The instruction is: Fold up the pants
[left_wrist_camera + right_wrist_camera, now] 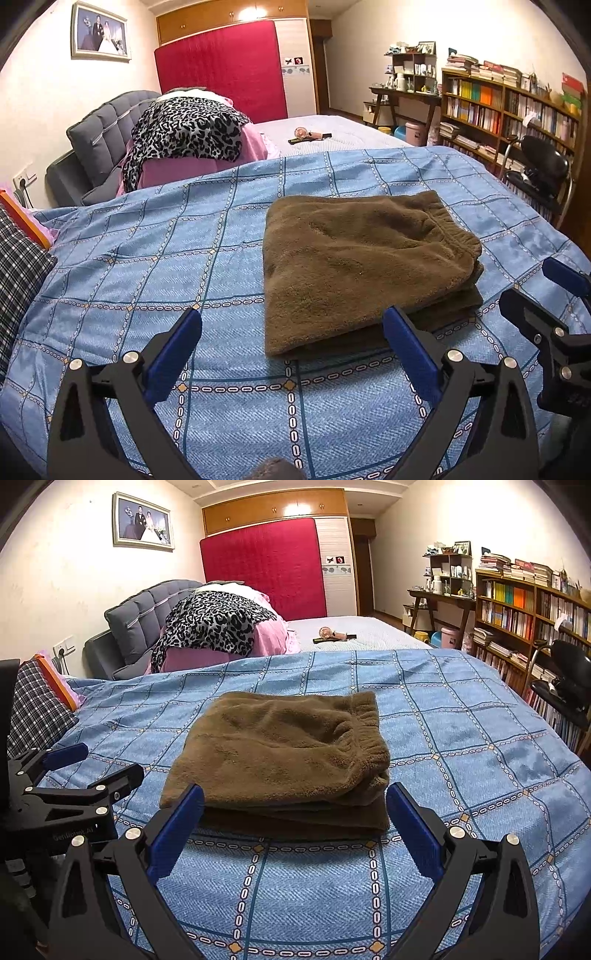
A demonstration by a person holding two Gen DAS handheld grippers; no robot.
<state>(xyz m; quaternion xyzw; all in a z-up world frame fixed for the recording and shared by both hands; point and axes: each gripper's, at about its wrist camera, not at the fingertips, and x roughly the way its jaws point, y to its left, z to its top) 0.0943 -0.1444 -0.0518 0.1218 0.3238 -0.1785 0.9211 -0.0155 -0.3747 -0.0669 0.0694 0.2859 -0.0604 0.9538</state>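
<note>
The blue checked bedspread (461, 709) spreads beneath and ahead of both my tongs; on it the brown pants (280, 753) lie folded in a stacked bundle, waistband to the right, just beyond my right gripper (295, 819) and ahead-right of my left gripper (291, 343); both sets of jaws stand wide apart, holding nothing, fingertips near the bundle's closest edge.

Under the top layer of the folded pants (280, 746) the lower layers show only as edges, the small items on the far bed (334, 634) behind the pants are too small to identify, and the right gripper (546, 295) beside them is cut off by the left view's edge.
</note>
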